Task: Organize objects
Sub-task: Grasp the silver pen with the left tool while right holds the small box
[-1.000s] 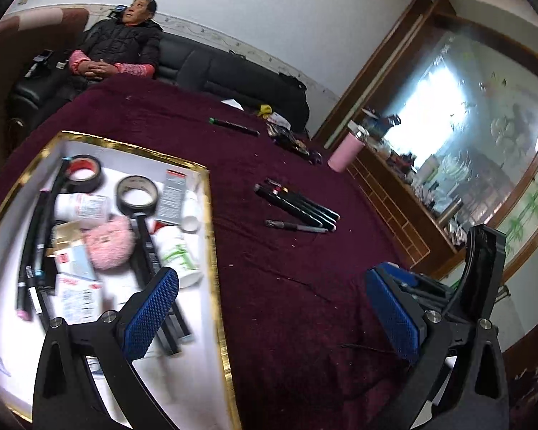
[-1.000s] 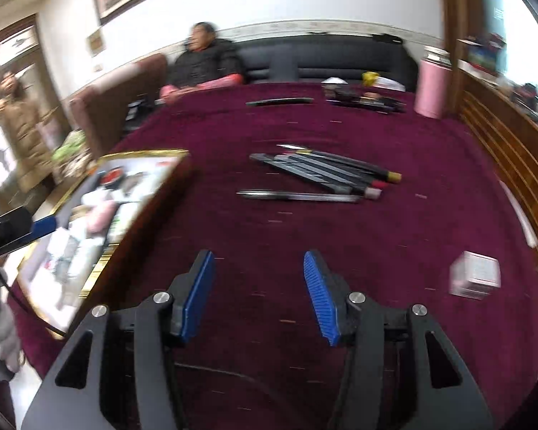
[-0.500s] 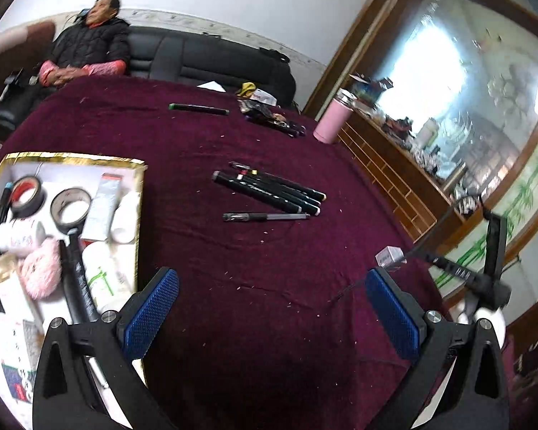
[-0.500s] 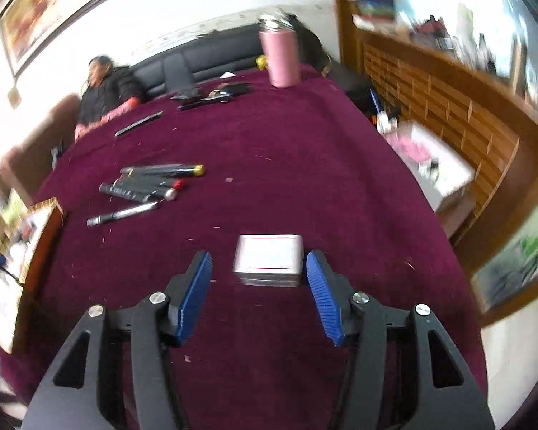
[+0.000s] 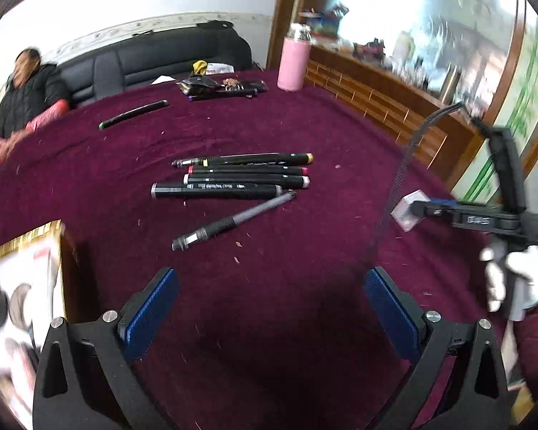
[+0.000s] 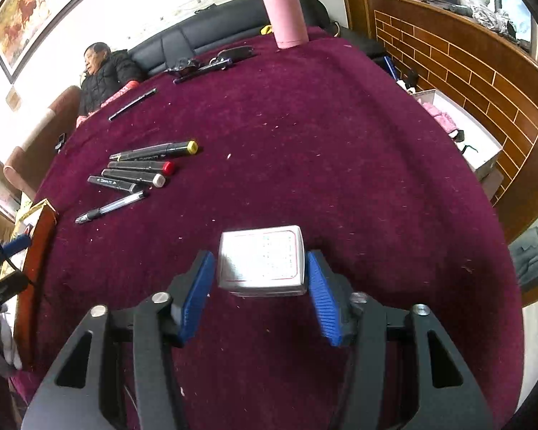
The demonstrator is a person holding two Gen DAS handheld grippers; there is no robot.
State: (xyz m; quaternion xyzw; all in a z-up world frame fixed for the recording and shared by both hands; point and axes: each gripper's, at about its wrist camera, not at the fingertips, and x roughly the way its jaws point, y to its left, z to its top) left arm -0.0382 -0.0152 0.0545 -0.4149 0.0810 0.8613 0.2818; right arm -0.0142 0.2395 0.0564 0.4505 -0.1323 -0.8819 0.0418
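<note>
The right gripper point(image 6: 260, 288), jaws just closing around the small white box point(image 6: 261, 259) on the maroon surface point(image 6: 340, 150), needs a firm pinch and lift toward the tray point(image 5: 25, 251), while the left gripper point(image 5: 270, 310) hovers wide and empty.

Gold-rimmed tray point(image 5: 25, 247): cut off by the left frame edge in the left wrist view; contents motion-blurred and unidentifiable. In the right wrist view only one corner of it shows at the left edge. Small white box point(image 6: 262, 258): printing overexposed, illegible; in the left wrist view, partly hidden behind the right gripper point(image 5: 418, 209). Shelf items point(image 5: 376, 46), upper right: blurred. Dark items point(image 6: 211, 61) near the pink bottle point(image 6: 285, 14): too small to identify.
</note>
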